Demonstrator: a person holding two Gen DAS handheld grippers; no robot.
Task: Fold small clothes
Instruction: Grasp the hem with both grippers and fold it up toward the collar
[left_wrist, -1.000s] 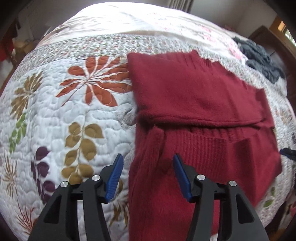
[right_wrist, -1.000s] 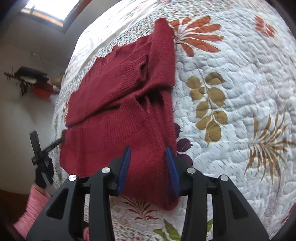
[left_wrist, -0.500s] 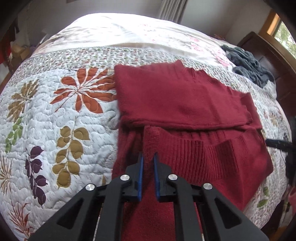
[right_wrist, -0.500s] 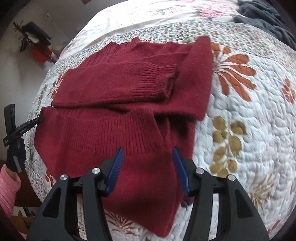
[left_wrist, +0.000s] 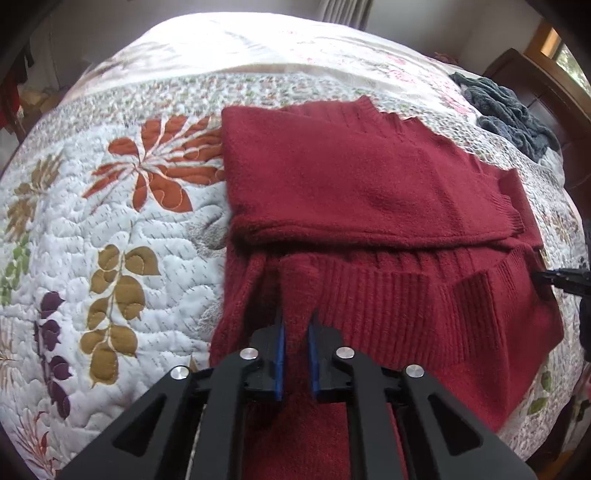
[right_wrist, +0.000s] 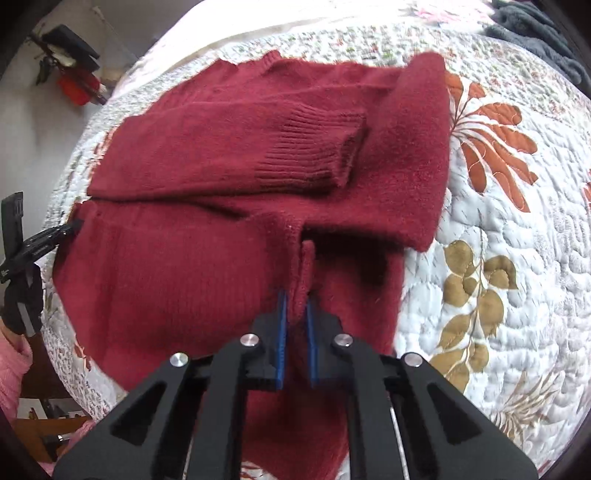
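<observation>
Both tongs (left_wrist: 295, 328) (right_wrist: 295, 308) clamped on red sweater (left_wrist: 369, 177)

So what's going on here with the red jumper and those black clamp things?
A person is folding a dark red knitted sweater on a bed covered by a leaf-patterned quilt, using two hand-held grippers. The sleeves are already folded across the body. The left gripper and the right gripper are each clamped on a pinch of the sweater's near, lower part. A dark grey garment lies farther up the bed, untouched.
</observation>
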